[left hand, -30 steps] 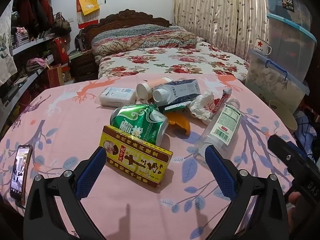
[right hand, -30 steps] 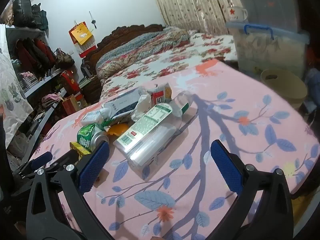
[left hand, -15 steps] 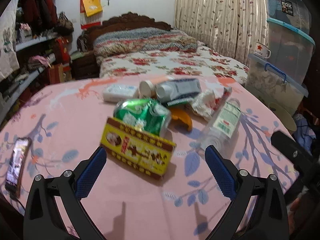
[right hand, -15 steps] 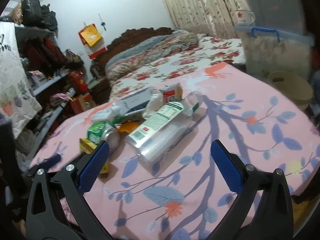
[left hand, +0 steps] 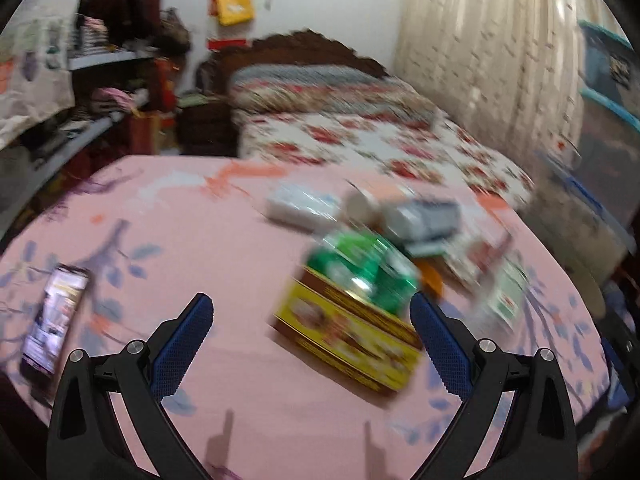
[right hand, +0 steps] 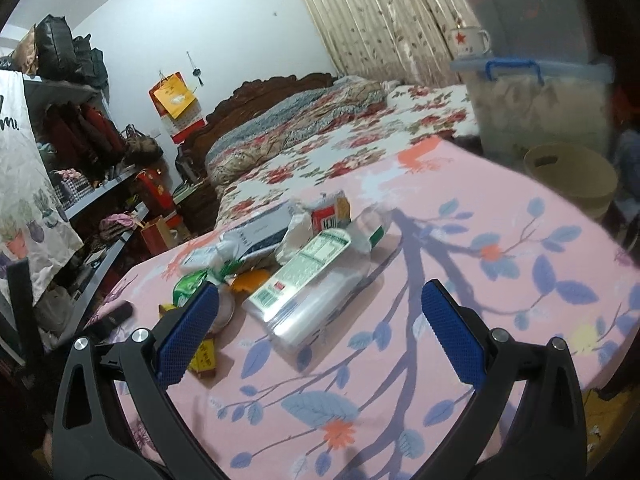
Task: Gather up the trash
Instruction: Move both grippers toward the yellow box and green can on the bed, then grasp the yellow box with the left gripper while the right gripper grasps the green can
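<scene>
- The tabletop [right hand: 500, 300], under a pink cloth printed with blue leaves and branches, carries the whole heap of trash near its middle; by my reading the collecting has not started, since every piece lies there and neither tool holds anything.
- The bed [right hand: 320, 136] with its floral quilt lies beyond the tabletop, and a clear storage box [right hand: 540, 100] with a blue handle stands to the right.
- A tan basket [right hand: 572, 176] stands just past the far right edge of the tabletop; it may be where the trash is meant to go, though that is a guess.
- The left tool [left hand: 310, 344] is spread wide and empty, hanging short of the heap.
- The right tool [right hand: 320, 332] is likewise wide and empty, with the flattened clear bottle [right hand: 308, 292] between its tips and a little ahead.
- That bottle bears a green and white label, its print too small to read.
- The yellow box [left hand: 352, 344] lies nearest the left tool; its writing is blurred.
- A crushed green can [left hand: 364, 276] leans against the box's far side.
- A phone [left hand: 54, 320] lies well apart at the left edge.
</scene>
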`<state>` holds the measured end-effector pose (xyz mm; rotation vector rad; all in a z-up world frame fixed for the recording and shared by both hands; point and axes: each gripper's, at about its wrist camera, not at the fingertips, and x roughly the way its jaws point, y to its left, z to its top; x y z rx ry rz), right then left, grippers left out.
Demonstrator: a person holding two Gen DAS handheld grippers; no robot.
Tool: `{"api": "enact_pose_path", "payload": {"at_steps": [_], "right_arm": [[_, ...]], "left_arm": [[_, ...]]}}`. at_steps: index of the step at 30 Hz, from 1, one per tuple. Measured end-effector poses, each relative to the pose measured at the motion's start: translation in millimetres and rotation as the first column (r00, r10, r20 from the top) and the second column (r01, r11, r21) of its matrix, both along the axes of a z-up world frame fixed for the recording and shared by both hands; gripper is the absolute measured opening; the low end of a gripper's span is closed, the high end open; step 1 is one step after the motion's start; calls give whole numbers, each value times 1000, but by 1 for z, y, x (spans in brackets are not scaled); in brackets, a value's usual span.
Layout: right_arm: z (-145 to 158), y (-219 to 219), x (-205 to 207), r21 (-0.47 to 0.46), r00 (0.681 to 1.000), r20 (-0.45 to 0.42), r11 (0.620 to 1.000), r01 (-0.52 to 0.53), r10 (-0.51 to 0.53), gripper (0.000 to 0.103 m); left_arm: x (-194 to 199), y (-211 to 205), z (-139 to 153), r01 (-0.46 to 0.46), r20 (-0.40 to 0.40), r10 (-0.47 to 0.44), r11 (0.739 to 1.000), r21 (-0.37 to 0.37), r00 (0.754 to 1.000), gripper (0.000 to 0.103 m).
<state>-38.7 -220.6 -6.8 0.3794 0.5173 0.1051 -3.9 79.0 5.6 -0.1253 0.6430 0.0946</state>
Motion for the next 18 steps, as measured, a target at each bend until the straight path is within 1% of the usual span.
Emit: {"api": "enact_pose_path", "payload": {"at_steps": [2, 5, 7, 8, 10, 11, 12, 13, 14, 18], "right_arm": [[1, 2, 0, -5, 1000, 6, 1000, -3, 3, 100], [1, 9, 4, -20, 998, 1, 998, -57, 57, 98], [1, 20, 10, -45, 990, -13, 989, -138, 137, 81], [0, 29, 15, -62, 981, -24, 979, -193, 192, 77], [-3, 44, 22, -79, 960, -49, 957, -279, 276, 59], [-5, 54, 27, -84, 944, -69, 941, -327, 322, 54], [-10, 66, 35, -83, 918, -102, 916, -392, 384, 46], [-13, 73, 39, -85, 904, -121, 903, -422, 411, 42], [-18, 85, 46, -97, 881, -148, 880, -465, 449, 41], [-36, 117, 62, -132, 817, -225, 814, -565, 530, 42]], "left_arm": [[4, 18, 5, -19, -5, 19, 1000, -22, 1000, 94], [9, 39, 3, -31, -39, 27, 994, -106, 999, 94], [14, 45, -3, -19, -77, 7, 987, -158, 997, 94], [19, 44, -7, -9, -98, -8, 984, -176, 995, 94], [23, 43, -16, 15, -131, -42, 980, -201, 991, 91], [25, 41, -19, 26, -143, -57, 978, -208, 988, 91], [25, 39, -23, 38, -153, -72, 976, -216, 986, 91], [26, 37, -26, 50, -164, -88, 973, -226, 982, 91], [26, 35, -29, 57, -173, -100, 970, -234, 980, 91], [28, 39, -36, 81, -196, -135, 962, -261, 971, 91]]}}
